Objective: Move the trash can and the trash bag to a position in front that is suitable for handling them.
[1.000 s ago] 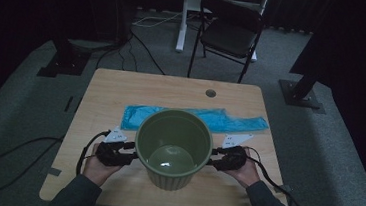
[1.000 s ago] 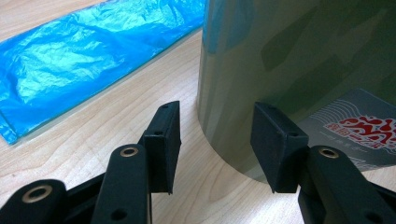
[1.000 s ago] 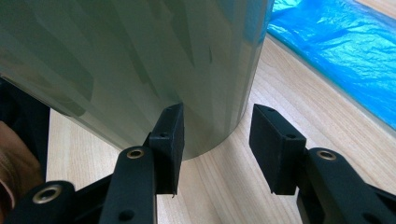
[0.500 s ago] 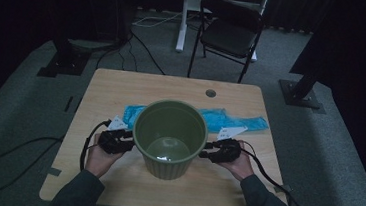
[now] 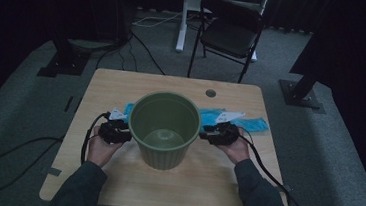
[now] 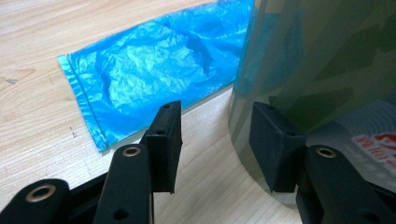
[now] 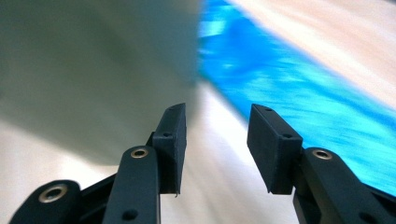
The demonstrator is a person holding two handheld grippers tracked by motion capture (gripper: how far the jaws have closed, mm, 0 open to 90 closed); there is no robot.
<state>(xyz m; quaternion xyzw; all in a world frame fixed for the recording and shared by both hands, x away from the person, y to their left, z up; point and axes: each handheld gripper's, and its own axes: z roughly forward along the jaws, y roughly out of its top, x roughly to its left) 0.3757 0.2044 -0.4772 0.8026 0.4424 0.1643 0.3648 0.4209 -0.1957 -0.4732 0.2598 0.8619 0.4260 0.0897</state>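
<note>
A ribbed green bucket is stood upright at the tabletop centre, mouth upward. The left tool and right tool are held open, nothing gripped; the left jaws have just been opening.

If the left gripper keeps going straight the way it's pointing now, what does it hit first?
Most likely the green bucket: its wall already lies against the left gripper's right-hand jaw. The open gap itself points at bare table, then the blue bag.

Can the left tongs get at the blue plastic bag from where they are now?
Probably yes. The left tongs stand open with nothing between the jaws, beside the green bucket. The near end of the blue plastic bag lies flat on bare table just ahead; the bucket hides only its middle.
</note>
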